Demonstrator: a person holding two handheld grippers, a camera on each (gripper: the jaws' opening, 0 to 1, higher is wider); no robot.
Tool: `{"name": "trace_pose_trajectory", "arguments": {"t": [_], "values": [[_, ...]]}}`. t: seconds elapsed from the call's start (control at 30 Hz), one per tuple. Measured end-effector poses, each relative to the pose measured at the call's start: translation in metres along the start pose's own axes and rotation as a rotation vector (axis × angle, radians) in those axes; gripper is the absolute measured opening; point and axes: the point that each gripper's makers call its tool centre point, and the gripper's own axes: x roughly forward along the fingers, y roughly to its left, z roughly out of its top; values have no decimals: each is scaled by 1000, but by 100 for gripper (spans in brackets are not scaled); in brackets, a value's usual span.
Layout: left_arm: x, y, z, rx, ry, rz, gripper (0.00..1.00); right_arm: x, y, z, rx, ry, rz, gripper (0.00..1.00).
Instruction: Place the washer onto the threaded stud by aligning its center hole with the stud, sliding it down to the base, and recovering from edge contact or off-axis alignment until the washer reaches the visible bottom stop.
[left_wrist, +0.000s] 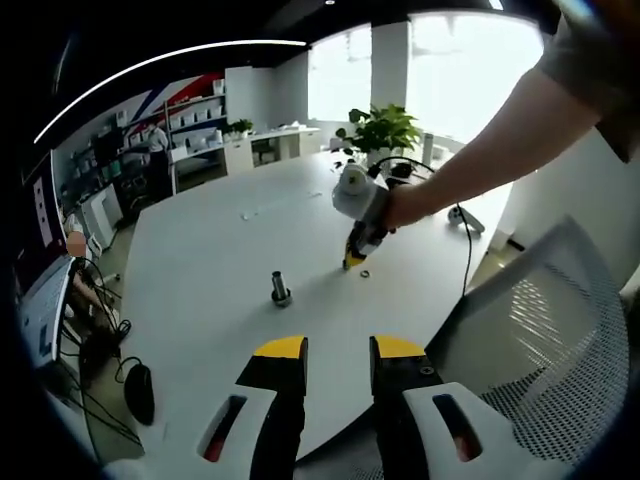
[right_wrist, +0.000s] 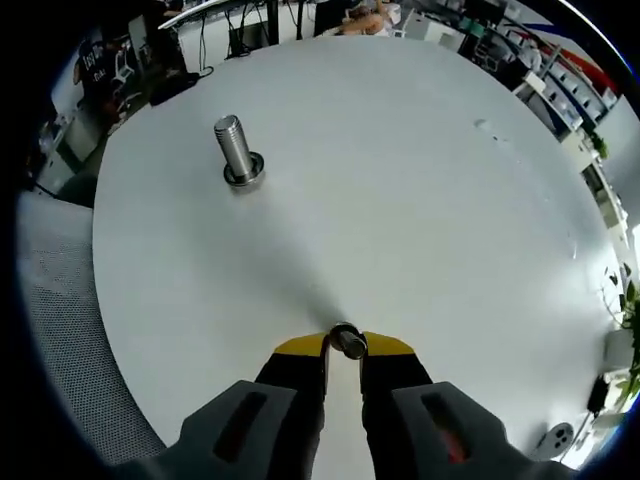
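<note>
A threaded metal stud (left_wrist: 280, 289) stands upright on its round base on the white table (left_wrist: 200, 260), a short way ahead of my left gripper (left_wrist: 339, 348), which is open with nothing between its jaws. Beyond the stud and to its right, a person's hand holds my right gripper (left_wrist: 354, 256) tip-down at the tabletop, with the small washer (left_wrist: 365, 272) at its tip. In the right gripper view the washer (right_wrist: 348, 340) sits pinched between the yellow tips of the right gripper (right_wrist: 345, 346), low against the table (right_wrist: 420, 180). The stud (right_wrist: 237, 150) is well off to the upper left.
A white mesh chair (left_wrist: 545, 330) stands at the table's near edge, its mesh (right_wrist: 60, 330) also at the left of the right gripper view. A potted plant (left_wrist: 385, 130) and a black cable (left_wrist: 465, 215) lie at the far side. A black mouse (left_wrist: 138, 392) hangs below the left edge.
</note>
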Motion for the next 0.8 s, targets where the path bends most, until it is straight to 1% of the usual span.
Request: {"name": "trace_pose_trajectory", "arguments": {"t": [0.13, 0.4, 0.57, 0.8], "values": [[0, 0, 0, -2, -1, -1, 23, 2, -1, 2, 12, -7, 1, 13], [0, 0, 1, -5, -4, -5, 23, 3, -2, 1, 9, 6, -9, 14], [-1, -1, 2, -7, -8, -7, 23, 4, -2, 1, 17, 6, -9, 20], [-1, 0, 2, -8, -13, -6, 23, -1, -2, -5, 22, 21, -10, 20]]}}
